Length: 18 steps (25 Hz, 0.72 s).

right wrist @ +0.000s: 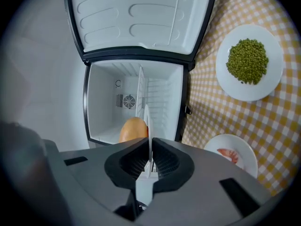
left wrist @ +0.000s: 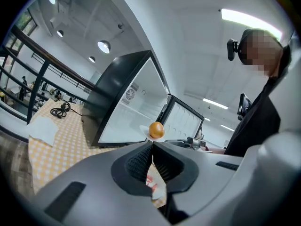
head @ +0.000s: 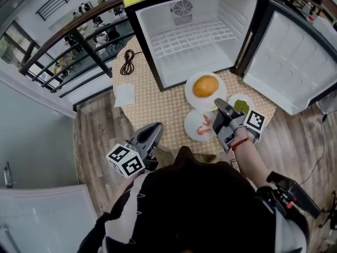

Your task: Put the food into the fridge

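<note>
An orange bun point(head: 206, 85) lies on a white plate point(head: 190, 95) in front of the open mini fridge point(head: 189, 36). My right gripper point(head: 219, 104) is shut on that plate's near rim; in the right gripper view the plate rim point(right wrist: 146, 121) runs edge-on between the jaws, the bun point(right wrist: 133, 130) beside it. A plate of shrimp point(head: 200, 125) and a plate of green peas point(head: 241, 105) sit close by on the checked table. My left gripper point(head: 156, 129) hovers off the table's near left edge, shut with nothing in it, pointing towards the bun point(left wrist: 156, 130).
The fridge door point(head: 292, 67) stands swung open to the right. Left of the fridge lie a coiled black cable point(head: 127, 62) and a white napkin point(head: 125, 95). A railing point(head: 68, 41) runs behind the table at the left.
</note>
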{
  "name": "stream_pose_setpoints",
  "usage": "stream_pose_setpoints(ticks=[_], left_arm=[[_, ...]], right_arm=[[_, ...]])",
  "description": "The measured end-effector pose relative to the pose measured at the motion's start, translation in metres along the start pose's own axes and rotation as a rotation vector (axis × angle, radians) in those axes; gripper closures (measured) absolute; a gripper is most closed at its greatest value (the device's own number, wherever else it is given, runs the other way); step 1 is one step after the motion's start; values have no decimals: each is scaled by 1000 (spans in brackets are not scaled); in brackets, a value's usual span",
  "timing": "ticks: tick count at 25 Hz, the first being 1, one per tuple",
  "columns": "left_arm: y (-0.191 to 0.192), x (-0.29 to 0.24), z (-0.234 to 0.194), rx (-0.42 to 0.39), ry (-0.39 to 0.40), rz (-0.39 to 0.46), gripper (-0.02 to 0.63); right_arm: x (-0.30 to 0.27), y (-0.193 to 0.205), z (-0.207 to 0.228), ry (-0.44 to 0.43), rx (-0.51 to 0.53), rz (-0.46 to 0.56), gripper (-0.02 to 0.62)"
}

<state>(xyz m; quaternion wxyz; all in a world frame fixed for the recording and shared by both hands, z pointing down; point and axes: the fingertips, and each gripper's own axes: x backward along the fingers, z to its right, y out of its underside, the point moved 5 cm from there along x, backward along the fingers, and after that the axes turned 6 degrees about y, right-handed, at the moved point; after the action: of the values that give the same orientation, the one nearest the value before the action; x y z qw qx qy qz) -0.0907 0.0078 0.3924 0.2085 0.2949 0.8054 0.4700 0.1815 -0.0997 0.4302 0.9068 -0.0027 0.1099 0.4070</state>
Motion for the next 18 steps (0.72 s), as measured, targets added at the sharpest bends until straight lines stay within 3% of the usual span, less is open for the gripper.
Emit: stream_pose_setpoints(ticks=[9, 18], left_arm=[[10, -38, -11, 8, -11, -35, 591], [14, -83, -19, -13, 86, -74, 591]], right_arm=[[-16, -16, 16, 16, -19, -45, 571], [-18, -21, 35, 64, -20, -47, 569]])
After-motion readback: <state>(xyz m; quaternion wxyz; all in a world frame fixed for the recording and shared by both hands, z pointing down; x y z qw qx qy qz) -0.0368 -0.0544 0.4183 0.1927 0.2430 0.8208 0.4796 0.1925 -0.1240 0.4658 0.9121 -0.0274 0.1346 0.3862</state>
